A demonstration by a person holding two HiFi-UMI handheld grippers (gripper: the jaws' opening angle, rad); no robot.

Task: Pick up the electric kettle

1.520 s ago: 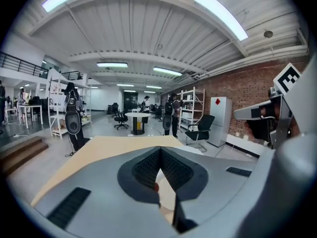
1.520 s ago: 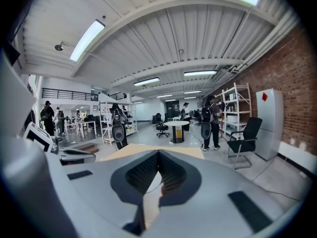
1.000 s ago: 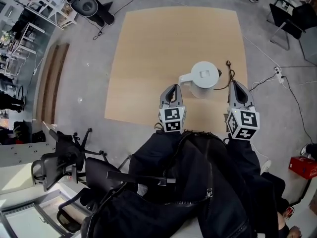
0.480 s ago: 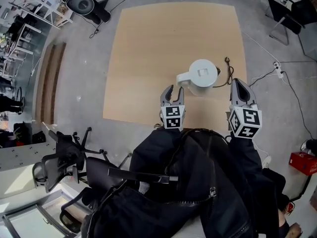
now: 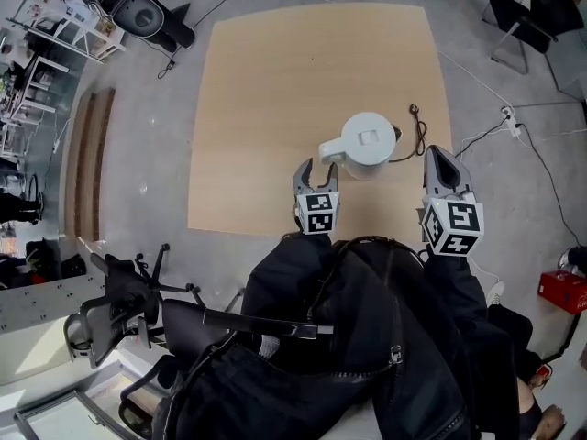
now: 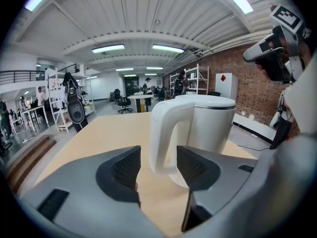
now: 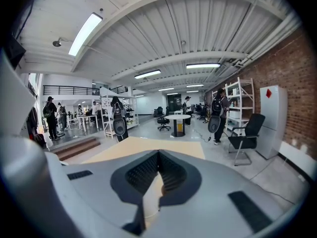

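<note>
The white electric kettle point(image 5: 367, 143) stands upright on the light wooden tabletop point(image 5: 293, 71), its handle point(image 5: 328, 148) pointing toward my left gripper point(image 5: 316, 168). In the left gripper view the kettle's handle point(image 6: 166, 133) rises just beyond my left gripper point(image 6: 157, 165), lined up with the gap. The jaws are opening and the pads do not touch the handle. The kettle body point(image 6: 213, 128) sits behind it. My right gripper point(image 5: 437, 157) hovers to the right of the kettle, apart from it. In its own view the right gripper point(image 7: 158, 155) is shut with nothing in it.
A dark cord point(image 5: 417, 131) runs from the kettle off the table's right edge to a power strip point(image 5: 507, 117) on the floor. Black office chairs point(image 5: 119, 291) stand at lower left, another chair point(image 5: 518, 12) at upper right. A red box point(image 5: 559, 291) sits at right.
My left gripper has opened its jaws and sunk toward the kettle's handle. The right gripper has stayed where it was.
</note>
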